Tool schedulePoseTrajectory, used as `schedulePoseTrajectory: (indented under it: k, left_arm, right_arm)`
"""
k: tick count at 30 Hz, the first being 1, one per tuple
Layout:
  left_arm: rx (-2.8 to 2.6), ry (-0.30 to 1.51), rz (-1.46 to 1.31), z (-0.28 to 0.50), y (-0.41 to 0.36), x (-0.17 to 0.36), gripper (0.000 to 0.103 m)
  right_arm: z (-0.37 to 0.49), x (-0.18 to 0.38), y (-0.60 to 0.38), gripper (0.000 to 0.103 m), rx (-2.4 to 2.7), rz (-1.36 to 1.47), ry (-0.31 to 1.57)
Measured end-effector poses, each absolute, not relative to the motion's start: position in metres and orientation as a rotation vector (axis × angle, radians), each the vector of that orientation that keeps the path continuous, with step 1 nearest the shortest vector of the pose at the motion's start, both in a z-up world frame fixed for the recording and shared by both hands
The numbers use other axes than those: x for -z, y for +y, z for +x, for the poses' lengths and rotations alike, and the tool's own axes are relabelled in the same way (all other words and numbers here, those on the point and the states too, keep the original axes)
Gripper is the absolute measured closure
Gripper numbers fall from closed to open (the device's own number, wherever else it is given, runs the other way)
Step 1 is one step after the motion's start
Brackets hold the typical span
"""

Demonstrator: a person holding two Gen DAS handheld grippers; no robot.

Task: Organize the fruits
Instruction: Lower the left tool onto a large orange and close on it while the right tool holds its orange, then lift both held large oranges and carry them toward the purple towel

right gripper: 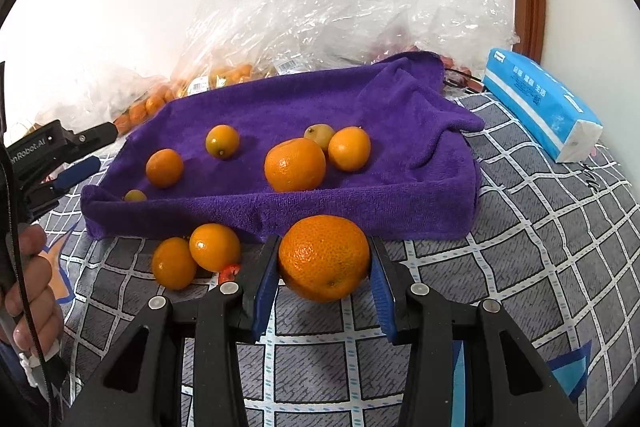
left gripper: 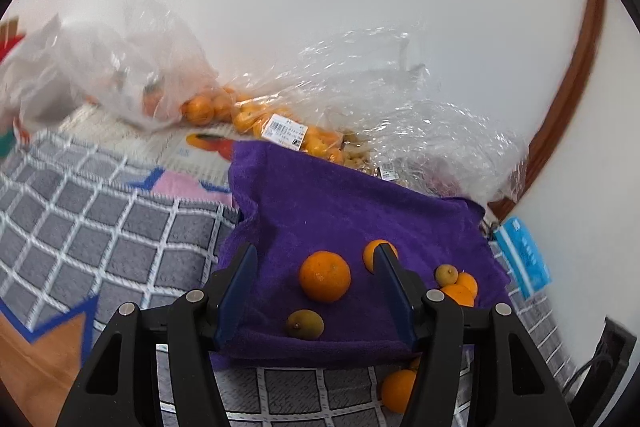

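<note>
Right tool (right gripper: 324,267): its two blue pads squeeze the big round orange fruit (right gripper: 324,257), one pad on each side, at the fat middle.
Left tool (left gripper: 316,291): its blue pads stand apart over the purple fluffy towel (left gripper: 320,203) and hold nothing.
Where the big fruit is: in the right tool, just in front of the towel's near edge, above the grey blanket with white squares (right gripper: 520,259).
How the fruit handles: I think it is firm but a bit squashy, with bumpy skin that does not slip much. It looks light. A hard squeeze could bruise it.
Best place to hold: across the widest part, as now, so it cannot pop out.
Other fruit: a second big orange fruit (right gripper: 295,165) and some small ones lie on the towel. Two small orange fruits (right gripper: 214,247) touch each other on the blanket, just beside the right tool.
Further out: clear crinkly plastic bags with more orange fruit (right gripper: 224,75) lie behind the towel, and a blue tissue pack (right gripper: 540,103) sits beside it.
</note>
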State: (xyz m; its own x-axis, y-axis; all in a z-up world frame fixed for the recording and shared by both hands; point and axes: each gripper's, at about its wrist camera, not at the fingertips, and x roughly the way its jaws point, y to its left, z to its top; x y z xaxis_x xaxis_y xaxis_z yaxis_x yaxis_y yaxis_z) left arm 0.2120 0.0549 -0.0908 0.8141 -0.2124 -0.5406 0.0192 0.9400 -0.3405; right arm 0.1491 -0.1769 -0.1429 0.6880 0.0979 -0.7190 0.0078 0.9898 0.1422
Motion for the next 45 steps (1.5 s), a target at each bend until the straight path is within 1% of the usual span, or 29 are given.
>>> schedulePoseTrajectory:
  k: [4, 7, 16, 17, 21, 25, 26, 27, 28, 35, 39, 45]
  left_arm:
    - [0.137, 0.617, -0.279, 0.211, 0.051, 0.077, 0.046]
    - [0.144, 0.658, -0.258, 0.207, 0.045, 0.078, 0.046]
    - [0.227, 0.785, -0.191, 0.177, 0.009, 0.114, 0.046]
    - [0.249, 0.797, -0.187, 0.176, 0.004, 0.116, 0.044]
    - [0.276, 0.874, -0.127, 0.18, -0.017, 0.129, 0.045]
    - [0.267, 0.887, -0.117, 0.183, -0.029, 0.136, 0.045]
    - [0.262, 0.899, -0.107, 0.185, -0.032, 0.139, 0.054]
    - [0.263, 0.908, -0.104, 0.187, -0.034, 0.141, 0.067]
    - [0.27, 0.911, -0.109, 0.187, -0.034, 0.141, 0.072]
    - [0.239, 0.915, -0.135, 0.179, -0.032, 0.139, 0.072]
    - [0.216, 0.898, -0.152, 0.165, -0.025, 0.133, 0.072]
    - [0.207, 0.919, -0.189, 0.146, -0.013, 0.129, 0.072]
  right_arm:
    - [0.15, 0.143, -0.174, 0.061, -0.046, 0.119, 0.818]
    - [0.15, 0.143, -0.174, 0.061, -0.038, 0.112, 0.825]
    - [0.136, 0.138, -0.177, 0.061, -0.025, 0.078, 0.793]
    - [0.135, 0.137, -0.178, 0.061, -0.022, 0.077, 0.789]
    - [0.121, 0.135, -0.19, 0.061, -0.008, 0.073, 0.78]
    - [0.104, 0.133, -0.207, 0.061, 0.008, 0.087, 0.777]
    - [0.101, 0.133, -0.21, 0.061, 0.01, 0.087, 0.779]
    - [0.095, 0.132, -0.214, 0.061, 0.013, 0.085, 0.78]
    - [0.091, 0.131, -0.216, 0.061, 0.017, 0.083, 0.779]
    - [0.068, 0.132, -0.222, 0.061, 0.04, 0.069, 0.788]
    - [0.057, 0.13, -0.221, 0.061, 0.043, 0.08, 0.792]
    - [0.044, 0.121, -0.213, 0.061, 0.019, 0.118, 0.786]
